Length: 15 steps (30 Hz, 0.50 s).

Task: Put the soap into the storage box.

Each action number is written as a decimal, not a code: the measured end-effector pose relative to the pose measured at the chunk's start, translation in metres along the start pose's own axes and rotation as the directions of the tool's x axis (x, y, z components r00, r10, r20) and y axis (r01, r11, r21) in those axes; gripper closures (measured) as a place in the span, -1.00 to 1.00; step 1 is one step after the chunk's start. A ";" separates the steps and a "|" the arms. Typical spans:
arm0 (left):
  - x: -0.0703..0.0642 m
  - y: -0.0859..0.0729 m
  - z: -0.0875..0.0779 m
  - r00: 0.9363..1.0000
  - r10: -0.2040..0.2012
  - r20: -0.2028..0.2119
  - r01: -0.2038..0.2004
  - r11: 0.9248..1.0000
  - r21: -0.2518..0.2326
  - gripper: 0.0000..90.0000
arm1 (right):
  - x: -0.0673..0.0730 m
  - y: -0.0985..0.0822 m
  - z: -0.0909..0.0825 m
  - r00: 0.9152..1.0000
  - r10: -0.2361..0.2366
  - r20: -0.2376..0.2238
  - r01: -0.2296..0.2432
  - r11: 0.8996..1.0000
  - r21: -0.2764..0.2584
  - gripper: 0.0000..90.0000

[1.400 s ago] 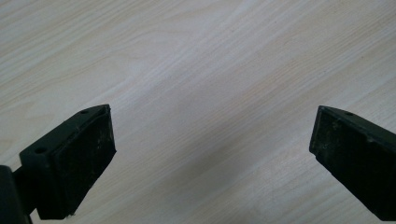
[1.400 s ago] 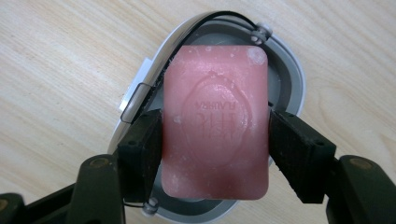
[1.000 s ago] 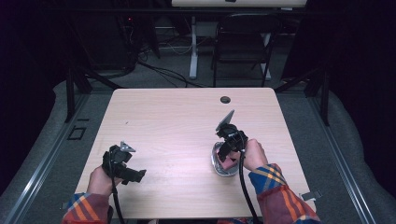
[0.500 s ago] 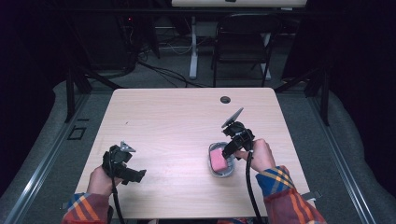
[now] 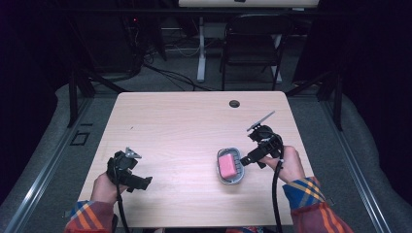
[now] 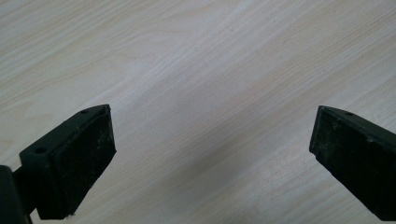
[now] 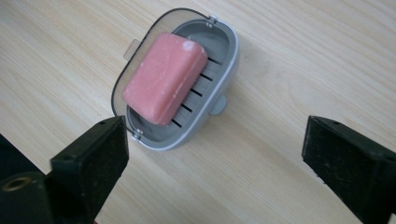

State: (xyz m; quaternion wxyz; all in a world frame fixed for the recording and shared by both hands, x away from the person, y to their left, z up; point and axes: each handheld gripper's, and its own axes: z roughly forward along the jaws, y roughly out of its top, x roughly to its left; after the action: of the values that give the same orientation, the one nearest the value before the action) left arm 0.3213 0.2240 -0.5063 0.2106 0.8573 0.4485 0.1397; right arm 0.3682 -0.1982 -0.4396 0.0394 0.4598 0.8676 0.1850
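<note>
A pink bar of soap (image 5: 227, 164) (image 7: 164, 85) lies in a grey oval soap dish (image 5: 234, 180) (image 7: 219, 88) on the right half of the wooden table (image 5: 184, 126). My right gripper (image 5: 248, 160) (image 7: 215, 172) sits just right of the dish, open, with bare wood between its jaws and the dish ahead toward its left jaw. My left gripper (image 5: 140, 182) (image 6: 212, 158) rests low over the table's front left, open and holding nothing. The dish has a clear hinged lid folded back under the soap's side.
A round cable hole (image 5: 234, 103) sits near the table's far edge. A dark folding chair (image 5: 252, 48) and a white desk leg (image 5: 200, 48) stand beyond the table. Bare wood spreads across the middle and left of the table.
My right gripper has drawn back to the right off the soap dish, uncovering the pink soap. The left gripper has stayed put.
</note>
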 end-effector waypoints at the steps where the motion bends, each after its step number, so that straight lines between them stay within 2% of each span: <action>1: 0.000 0.000 0.000 1.000 0.000 0.000 0.000 1.000 0.000 -1.00 | -0.001 -0.003 -0.002 1.000 0.002 0.004 -0.002 1.000 -0.007 -0.91; 2: 0.000 0.000 0.000 1.000 0.000 0.000 0.000 1.000 0.000 -1.00 | -0.004 -0.006 -0.005 1.000 0.002 0.010 -0.002 1.000 0.002 -0.93; 5: 0.000 0.000 0.000 1.000 0.001 0.000 -0.001 1.000 -0.001 -1.00 | -0.011 -0.016 -0.009 1.000 0.003 0.017 -0.002 1.000 -0.016 -0.97; 12: 0.000 0.000 0.000 1.000 0.003 0.001 -0.003 1.000 0.002 -1.00 | -0.025 -0.038 -0.012 0.998 0.037 0.043 -0.036 0.999 -0.030 -1.00; 15: 0.000 0.000 0.000 1.000 0.003 0.001 -0.003 1.000 0.002 -1.00 | -0.032 -0.049 -0.011 0.997 0.054 0.058 -0.051 0.997 -0.052 -1.00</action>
State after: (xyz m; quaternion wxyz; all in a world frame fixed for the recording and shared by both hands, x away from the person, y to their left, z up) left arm 0.3214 0.2236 -0.5067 0.2099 0.8583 0.4473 0.1389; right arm 0.3453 -0.2526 -0.4504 0.0721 0.4866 0.8487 0.1941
